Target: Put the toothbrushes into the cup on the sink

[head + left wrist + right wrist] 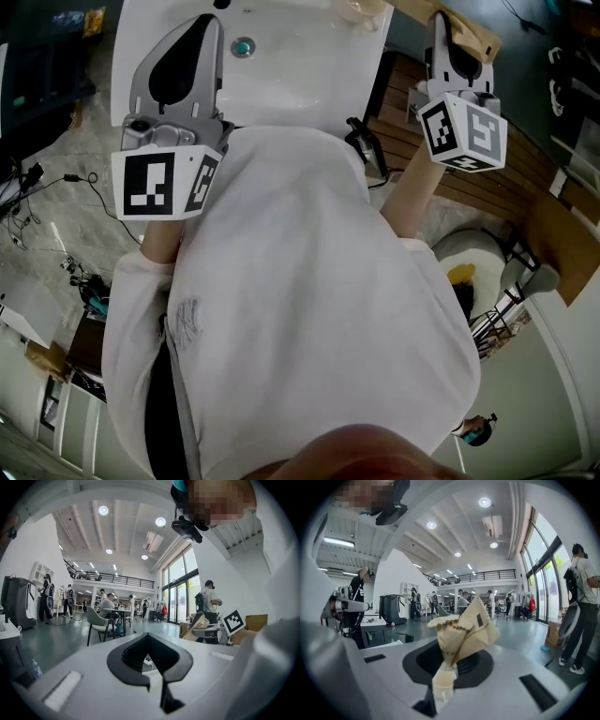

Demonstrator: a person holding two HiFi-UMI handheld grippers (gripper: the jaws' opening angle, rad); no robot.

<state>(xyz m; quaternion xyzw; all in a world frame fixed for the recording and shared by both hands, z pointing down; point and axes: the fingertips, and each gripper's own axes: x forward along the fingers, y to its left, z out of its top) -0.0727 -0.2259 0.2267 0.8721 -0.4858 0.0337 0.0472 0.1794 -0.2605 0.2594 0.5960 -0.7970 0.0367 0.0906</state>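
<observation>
I am carrying out the delivery step. My right gripper (448, 28), up at 1 o'clock in the head view, is pinching narrowly on the lower end of a tan paper packet (464, 627), which is fanning out crumpled above the jaws. A pale stub is showing at the pinch. I am judging this to be a wrapped toothbrush, though the paper is hiding any bristles.

My left gripper (202, 37), at 11 o'clock, is hovering with its jaws together and nothing between them.

The white sink (300, 84) is lying at 12 o'clock, its drain (244, 45) toward 11. A pale rounded thing (361, 9) at the top edge, just left of my right gripper, may be the cup, but I cannot tell for sure. Both gripper views are looking out over the hall rather than down into the basin, so neither is showing the cup.

Next I am needing to tip the right gripper downward, find the cup's mouth, bring the packet's free end over it and lower it inside before parting the jaws. The loose, wide paper could catch on the rim, so I would be going in slowly and straight.
</observation>
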